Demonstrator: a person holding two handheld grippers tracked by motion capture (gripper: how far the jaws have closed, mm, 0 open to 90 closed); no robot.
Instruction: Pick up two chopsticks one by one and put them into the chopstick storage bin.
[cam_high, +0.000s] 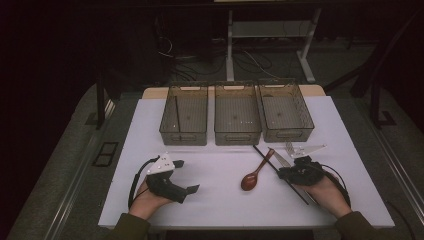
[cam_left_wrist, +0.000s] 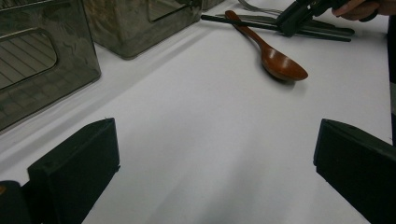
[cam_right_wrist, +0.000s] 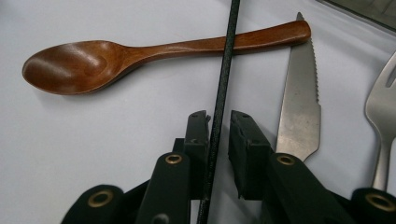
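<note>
Three smoky see-through bins are being shown side by side along the far edge of the white counter (cam_high: 210, 190): a left bin (cam_high: 184, 114), a middle bin (cam_high: 237, 114) and a right bin (cam_high: 286, 111). A thin dark stick is being seen leaning inside the left bin, while nothing can be made out in the other two. A black chopstick (cam_right_wrist: 223, 79) is being straddled by the right gripper (cam_right_wrist: 219, 122), whose jaws are being held close on either side of it with a small gap left on one side, so a firm pinch cannot be confirmed. In the high view the chopstick (cam_high: 280, 174) is being shown lying flat on the counter, its long axis running diagonally from the far left, near the middle bin, to the near right, beside the person's right hand (cam_high: 320, 189). It is being crossed over the handle of a wooden spoon (cam_right_wrist: 140, 53), whose bowl is pointing toward the near left in the high view. A serrated knife (cam_right_wrist: 301, 98) and a fork (cam_right_wrist: 385, 112) are being seen just beside the chopstick. The left gripper (cam_high: 172, 180) is being held well apart from these, low over bare counter, with its jaws spread wide.
</note>
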